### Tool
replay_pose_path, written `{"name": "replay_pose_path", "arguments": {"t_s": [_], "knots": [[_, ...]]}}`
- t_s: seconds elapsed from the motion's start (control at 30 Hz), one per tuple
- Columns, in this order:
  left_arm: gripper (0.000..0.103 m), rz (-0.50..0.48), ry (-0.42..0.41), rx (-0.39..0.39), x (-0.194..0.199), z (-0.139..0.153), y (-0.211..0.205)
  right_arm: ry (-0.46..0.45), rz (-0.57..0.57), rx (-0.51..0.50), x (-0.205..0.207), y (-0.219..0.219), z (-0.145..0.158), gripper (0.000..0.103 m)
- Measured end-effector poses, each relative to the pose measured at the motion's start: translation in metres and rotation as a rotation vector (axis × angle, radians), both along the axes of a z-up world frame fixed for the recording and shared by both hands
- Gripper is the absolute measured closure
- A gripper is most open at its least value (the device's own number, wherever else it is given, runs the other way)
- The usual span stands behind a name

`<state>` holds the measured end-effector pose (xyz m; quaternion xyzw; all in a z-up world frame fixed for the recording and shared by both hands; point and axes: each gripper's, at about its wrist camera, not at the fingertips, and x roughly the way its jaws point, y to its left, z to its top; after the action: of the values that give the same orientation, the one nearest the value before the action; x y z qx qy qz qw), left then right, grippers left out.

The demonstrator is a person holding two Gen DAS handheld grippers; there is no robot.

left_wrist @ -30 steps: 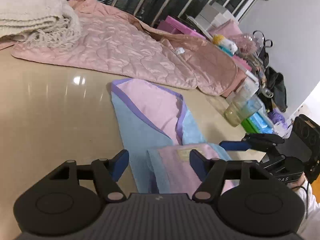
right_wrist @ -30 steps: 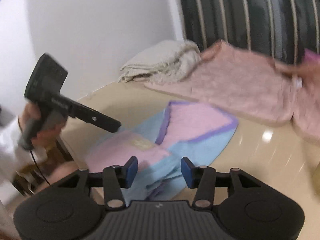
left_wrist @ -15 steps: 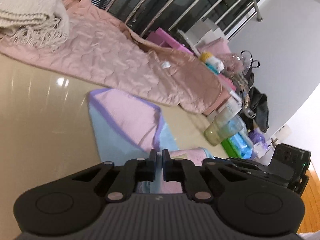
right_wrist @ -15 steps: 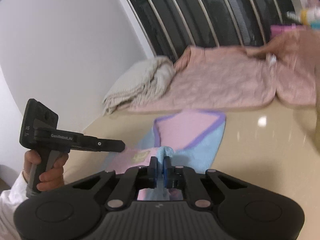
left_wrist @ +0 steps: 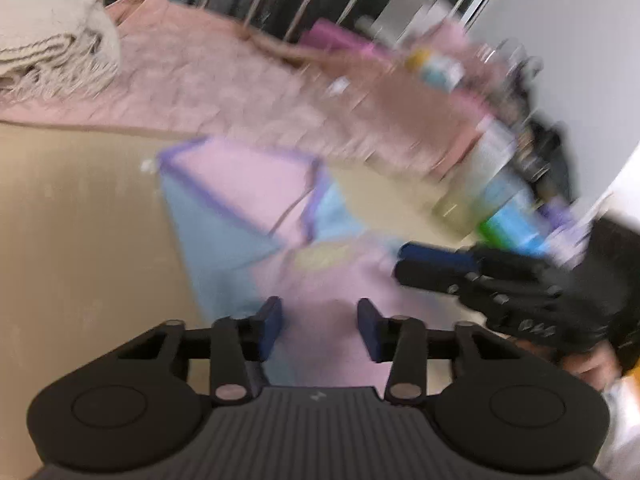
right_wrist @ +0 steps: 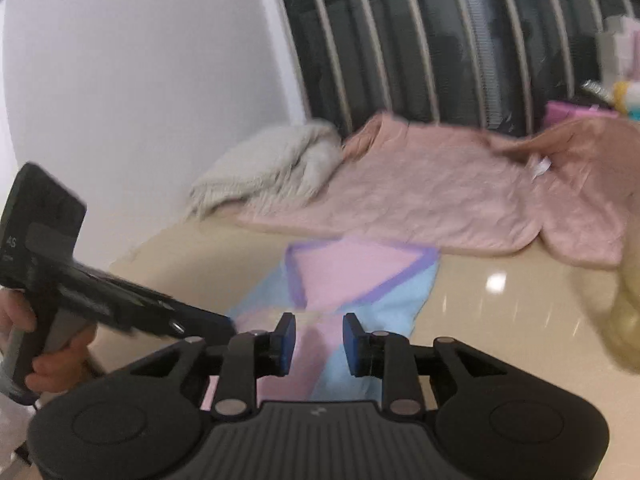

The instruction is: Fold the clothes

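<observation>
A light blue towel-like cloth with pink panels and purple trim [left_wrist: 224, 216] [right_wrist: 352, 276] lies on the beige table, its near part folded over onto itself. My left gripper [left_wrist: 320, 326] hovers open just above the pink folded part, with nothing between its fingers. My right gripper [right_wrist: 320, 340] is also open over the near end of the cloth, holding nothing. Each gripper shows in the other's view: the right gripper [left_wrist: 440, 264] at the right, the left gripper [right_wrist: 120, 304] at the left, held by a hand [right_wrist: 60, 360]. Both views are blurred.
A pink quilted garment [left_wrist: 240, 88] [right_wrist: 420, 192] is spread behind the cloth. A cream fringed blanket [left_wrist: 52, 52] [right_wrist: 264, 164] is piled at the back left. Bottles and a cup [left_wrist: 496, 192] crowd the right edge. A railing [right_wrist: 440, 40] and a white wall stand behind.
Both grippers were shut on the cloth's near edge half a second ago; both have now opened and let it go. The folded part lies on the cloth.
</observation>
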<state>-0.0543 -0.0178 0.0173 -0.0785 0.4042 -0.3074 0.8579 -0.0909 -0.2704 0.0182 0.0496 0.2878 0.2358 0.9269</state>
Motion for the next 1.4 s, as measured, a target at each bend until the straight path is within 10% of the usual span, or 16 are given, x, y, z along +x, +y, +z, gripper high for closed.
{"name": "replay_pose_path", "arguments": {"t_s": [0.2, 0.27, 0.37, 0.5, 0.7, 0.83, 1.03, 1.23, 1.4], "knots": [[0.077, -0.034, -0.009, -0.019, -0.013, -0.002, 0.022, 0.040, -0.009, 0.012, -0.009, 0.010, -0.015, 0.078], [0.051, -0.002, 0.031, -0.057, -0.003, 0.010, 0.033, 0.029, -0.004, 0.018, -0.007, 0.008, -0.002, 0.078], [0.032, 0.170, -0.020, -0.049, 0.036, 0.033, 0.047, -0.030, -0.054, 0.042, 0.009, -0.004, 0.030, 0.063], [0.032, 0.343, -0.054, 0.085, 0.094, 0.040, 0.044, 0.056, -0.129, -0.042, 0.087, -0.012, 0.046, 0.057], [0.055, 0.338, 0.009, 0.186, 0.125, 0.016, 0.021, 0.174, -0.139, -0.193, 0.163, 0.006, 0.024, 0.063], [0.092, 0.323, 0.023, 0.193, 0.130, 0.008, 0.020, 0.248, -0.137, -0.178, 0.176, 0.006, 0.007, 0.096], [0.101, 0.320, -0.037, 0.095, 0.108, 0.023, 0.029, 0.185, -0.139, -0.074, 0.148, -0.010, 0.013, 0.101], [0.100, 0.227, -0.225, 0.022, -0.003, 0.060, 0.034, 0.075, -0.024, -0.014, 0.047, -0.036, 0.034, 0.101], [0.057, 0.140, -0.142, 0.017, -0.087, 0.012, 0.050, 0.043, 0.057, 0.014, -0.044, -0.057, 0.031, 0.091]]}}
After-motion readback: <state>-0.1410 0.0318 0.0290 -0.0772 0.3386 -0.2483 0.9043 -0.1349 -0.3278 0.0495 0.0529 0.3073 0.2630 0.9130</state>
